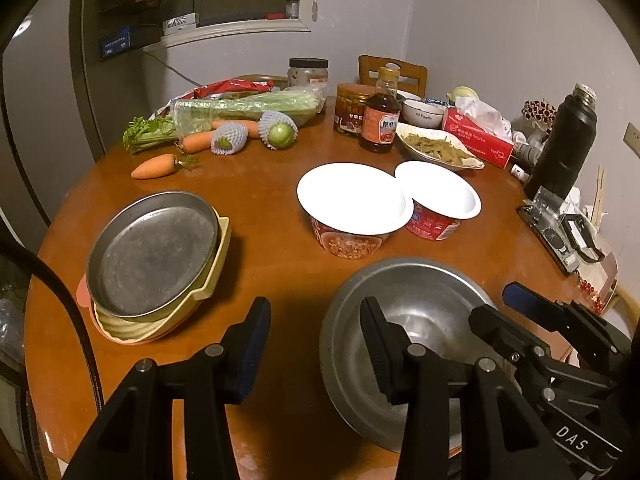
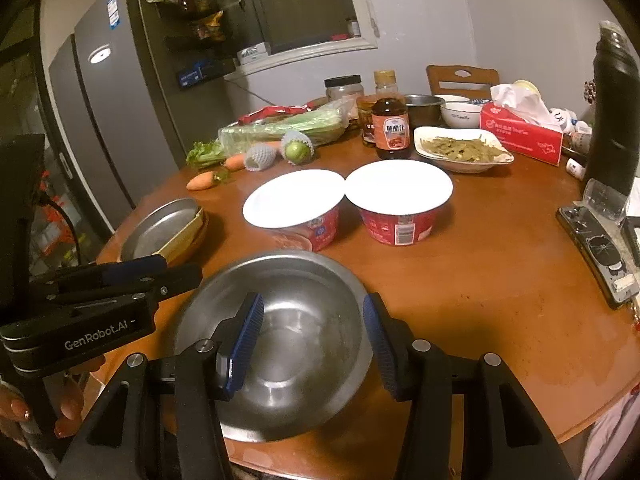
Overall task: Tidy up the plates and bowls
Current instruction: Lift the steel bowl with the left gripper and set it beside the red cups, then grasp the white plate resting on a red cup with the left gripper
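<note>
Steel bowl (image 2: 280, 336), bare inside, sits under the wide-spread right gripper (image 2: 314, 344). Left gripper (image 1: 316, 344), also wide, holds nothing; ahead-left, a metal plate (image 1: 154, 254) rests in a yellow dish (image 1: 208, 280).

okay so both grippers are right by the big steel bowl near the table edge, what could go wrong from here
The steel bowl sits close to the table edge, so a clumsy nudge from the open right gripper could push it off. Its smooth curved wall may slip between the jaws. The left gripper is crowded close beside it, so the two could collide. Swinging the bowl forward could tip the two noodle cups.
</note>
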`<move>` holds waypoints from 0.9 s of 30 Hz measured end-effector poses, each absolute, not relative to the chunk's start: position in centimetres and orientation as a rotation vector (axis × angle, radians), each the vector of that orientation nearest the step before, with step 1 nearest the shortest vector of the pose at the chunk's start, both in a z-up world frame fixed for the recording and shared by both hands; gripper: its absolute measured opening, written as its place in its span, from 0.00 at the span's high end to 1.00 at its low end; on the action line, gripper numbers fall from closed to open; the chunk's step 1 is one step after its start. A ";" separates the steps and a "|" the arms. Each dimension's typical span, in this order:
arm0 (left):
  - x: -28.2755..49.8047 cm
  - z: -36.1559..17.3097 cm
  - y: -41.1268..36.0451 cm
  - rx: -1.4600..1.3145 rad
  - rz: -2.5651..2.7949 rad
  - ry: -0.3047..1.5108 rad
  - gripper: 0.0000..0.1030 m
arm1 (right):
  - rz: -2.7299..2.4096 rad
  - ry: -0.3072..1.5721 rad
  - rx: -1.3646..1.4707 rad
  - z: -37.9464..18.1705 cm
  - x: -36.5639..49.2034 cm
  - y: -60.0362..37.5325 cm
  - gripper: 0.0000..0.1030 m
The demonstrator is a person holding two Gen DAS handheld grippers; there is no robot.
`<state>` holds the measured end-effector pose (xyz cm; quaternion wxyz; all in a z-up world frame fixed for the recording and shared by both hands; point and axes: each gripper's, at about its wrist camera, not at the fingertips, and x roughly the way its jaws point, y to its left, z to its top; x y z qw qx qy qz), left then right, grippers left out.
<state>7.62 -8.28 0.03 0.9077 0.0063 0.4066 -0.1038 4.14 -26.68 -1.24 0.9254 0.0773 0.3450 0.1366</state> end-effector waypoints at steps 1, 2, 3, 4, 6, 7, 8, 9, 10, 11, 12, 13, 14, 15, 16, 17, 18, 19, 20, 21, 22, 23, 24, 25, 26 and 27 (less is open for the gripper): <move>7.6 0.0 -8.2 0.011 -0.215 0.839 0.55 | 0.280 0.706 0.158 -1.1 4.2 -26.6 0.48; 7.7 0.0 -8.2 0.010 -0.216 0.839 0.55 | 0.281 0.705 0.158 -1.0 4.3 -26.5 0.48; 7.8 0.0 -8.2 0.007 -0.218 0.840 0.55 | 0.280 0.705 0.159 -1.0 4.5 -26.5 0.48; 7.9 0.0 -8.1 0.007 -0.221 0.840 0.55 | 0.279 0.705 0.159 -1.0 4.5 -26.4 0.48; 8.1 0.1 -8.1 0.003 -0.226 0.837 0.55 | 0.274 0.708 0.157 -0.9 4.8 -26.3 0.48; 8.3 0.1 -8.1 0.003 -0.228 0.837 0.55 | 0.270 0.709 0.159 -0.8 4.9 -26.3 0.48; 8.4 0.1 -8.1 0.002 -0.227 0.839 0.55 | 0.268 0.708 0.160 -0.8 5.1 -26.3 0.48; 8.5 0.1 -8.1 0.001 -0.227 0.841 0.55 | 0.266 0.707 0.160 -0.7 5.3 -26.3 0.48; 8.6 0.0 -8.1 0.001 -0.229 0.843 0.55 | 0.263 0.708 0.160 -0.7 5.5 -26.3 0.48; 8.9 -0.1 -8.2 0.001 -0.231 0.849 0.55 | 0.259 0.709 0.158 -0.7 5.7 -26.2 0.48; 9.3 -0.1 -8.1 0.000 -0.229 0.851 0.55 | 0.257 0.711 0.155 -0.7 6.0 -26.1 0.48; 9.5 0.0 -8.1 -0.003 -0.229 0.848 0.55 | 0.256 0.712 0.156 -0.7 6.2 -26.0 0.48; 9.8 0.1 -8.0 -0.007 -0.230 0.845 0.55 | 0.257 0.712 0.158 -0.7 6.4 -25.9 0.48; 10.3 0.2 -8.0 -0.009 -0.230 0.843 0.55 | 0.260 0.711 0.161 -0.6 6.7 -25.8 0.48; 10.7 0.4 -8.0 -0.008 -0.229 0.844 0.55 | 0.261 0.715 0.163 -0.6 7.1 -25.7 0.48; 11.1 0.6 -8.0 -0.009 -0.231 0.840 0.55 | 0.260 0.721 0.166 -0.7 7.5 -25.6 0.48; 11.4 0.8 -8.0 -0.009 -0.234 0.834 0.55 | 0.259 0.726 0.168 -0.7 7.8 -25.5 0.48; 11.8 1.0 -8.0 -0.007 -0.237 0.828 0.55 | 0.257 0.732 0.172 -0.7 8.2 -25.4 0.48; 12.2 1.3 -8.0 -0.005 -0.239 0.821 0.55 | 0.257 0.737 0.176 -0.7 8.6 -25.3 0.48; 12.6 1.5 -8.0 0.000 -0.238 0.819 0.55 | 0.257 0.742 0.182 -0.7 9.0 -25.1 0.48; 13.2 1.6 -8.1 0.009 -0.237 0.818 0.55 | 0.257 0.744 0.186 -0.6 9.3 -25.0 0.48; 13.5 1.6 -8.2 0.013 -0.235 0.819 0.55 | 0.257 0.750 0.187 -0.6 9.7 -24.8 0.48; 14.2 1.7 -8.3 0.021 -0.234 0.822 0.55 | 0.258 0.755 0.184 -0.6 10.1 -24.6 0.48; 14.6 1.7 -8.4 0.023 -0.233 0.824 0.55 | 0.259 0.757 0.183 -0.6 10.3 -24.5 0.48; 15.3 1.7 -8.5 0.028 -0.234 0.830 0.55 | 0.260 0.760 0.182 -0.6 10.6 -24.4 0.48; 15.8 1.6 -8.6 0.034 -0.233 0.836 0.55 | 0.261 0.765 0.182 -0.6 10.9 -24.2 0.48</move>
